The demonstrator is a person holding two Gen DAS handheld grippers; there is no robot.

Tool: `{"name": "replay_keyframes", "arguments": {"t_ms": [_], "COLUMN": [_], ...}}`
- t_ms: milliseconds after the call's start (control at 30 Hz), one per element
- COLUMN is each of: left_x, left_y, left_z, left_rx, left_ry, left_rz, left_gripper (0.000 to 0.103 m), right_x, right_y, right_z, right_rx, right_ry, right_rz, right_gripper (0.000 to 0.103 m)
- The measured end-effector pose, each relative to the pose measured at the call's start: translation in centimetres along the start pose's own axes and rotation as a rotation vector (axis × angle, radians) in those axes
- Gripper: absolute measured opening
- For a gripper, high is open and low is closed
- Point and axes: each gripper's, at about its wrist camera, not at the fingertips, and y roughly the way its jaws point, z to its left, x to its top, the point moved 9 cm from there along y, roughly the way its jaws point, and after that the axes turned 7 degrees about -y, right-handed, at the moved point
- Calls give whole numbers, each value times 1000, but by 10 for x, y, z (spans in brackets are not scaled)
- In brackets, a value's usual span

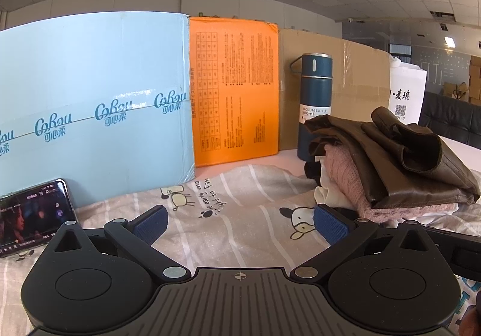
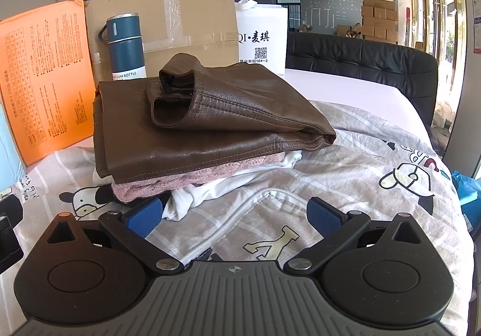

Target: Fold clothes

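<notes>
A stack of folded clothes sits on a striped cartoon-print bedsheet (image 2: 345,155). On top lies a brown leather garment (image 2: 204,122) (image 1: 399,161), with a pink knit (image 2: 168,185) (image 1: 345,179) and a white piece (image 2: 195,194) under it. My right gripper (image 2: 234,215) stands open just in front of the stack, nothing between its blue pads. My left gripper (image 1: 240,224) is open too, to the left of the stack, over bare sheet.
Behind the stack stand a blue vacuum bottle (image 2: 126,44) (image 1: 314,104), an orange box (image 1: 234,89), a light blue box (image 1: 96,104), a brown carton (image 2: 186,23) and a white bag (image 2: 261,38). A phone (image 1: 33,215) leans at the left. A black couch (image 2: 360,65) lies beyond.
</notes>
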Motion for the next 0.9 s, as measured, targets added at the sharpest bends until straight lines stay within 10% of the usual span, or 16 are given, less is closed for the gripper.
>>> {"name": "replay_keyframes", "arguments": {"t_ms": [900], "left_x": [-1], "left_y": [0], "left_z": [1], "left_rx": [7], "left_ry": [-7], "left_rz": [-6], "left_gripper": [103], "right_x": [-2], "right_y": [1], "right_z": [2], "right_rx": [15], "right_ry": [9], "right_rz": [18], "right_gripper": [103]}}
